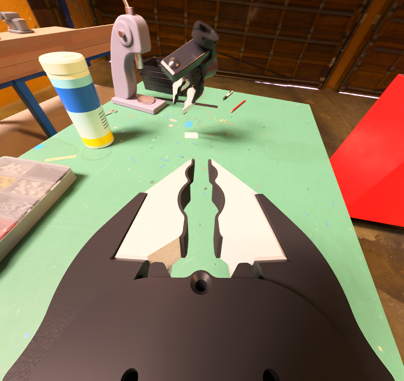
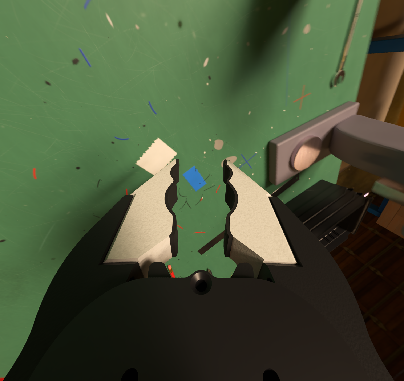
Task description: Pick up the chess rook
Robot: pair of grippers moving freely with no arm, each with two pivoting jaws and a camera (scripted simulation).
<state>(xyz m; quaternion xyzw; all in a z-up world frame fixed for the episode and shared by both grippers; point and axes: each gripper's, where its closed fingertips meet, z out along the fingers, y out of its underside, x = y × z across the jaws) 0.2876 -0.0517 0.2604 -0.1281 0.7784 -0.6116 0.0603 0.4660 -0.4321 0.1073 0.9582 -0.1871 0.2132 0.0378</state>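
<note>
Grippers empty, rook nowhere in view

Left gripper (image 1: 201, 160) hangs low over a green mat (image 1: 262, 174), pointing along its length. Its jaws stand a narrow gap apart, with only bare mat between them. Right gripper (image 2: 201, 160) hovers at the far end of the mat, facing back toward the left one and tilted steeply down. Its jaws are parted wider and also hold nothing. Directly below its tips lie a blue tape patch (image 2: 194, 178) and, just beside that, a white paper scrap (image 2: 156, 155).

Farther out, on the mat's left side as the left wrist view shows it, stand a striped canister (image 1: 76, 99) and a grey hand press (image 1: 129, 64), with a black bin (image 1: 153, 75) behind the press. A compartmented parts box (image 1: 32, 184) sits at the near left edge. A red pencil (image 1: 237, 106) lies near the far right, and a large red block (image 1: 376, 163) stands off the mat to the right.

The chess rook does not show in either view, so its direction from the jaws, its long axis and the nearer gripper cannot be told. Judging from this, the next move is a search before any reach.
</note>
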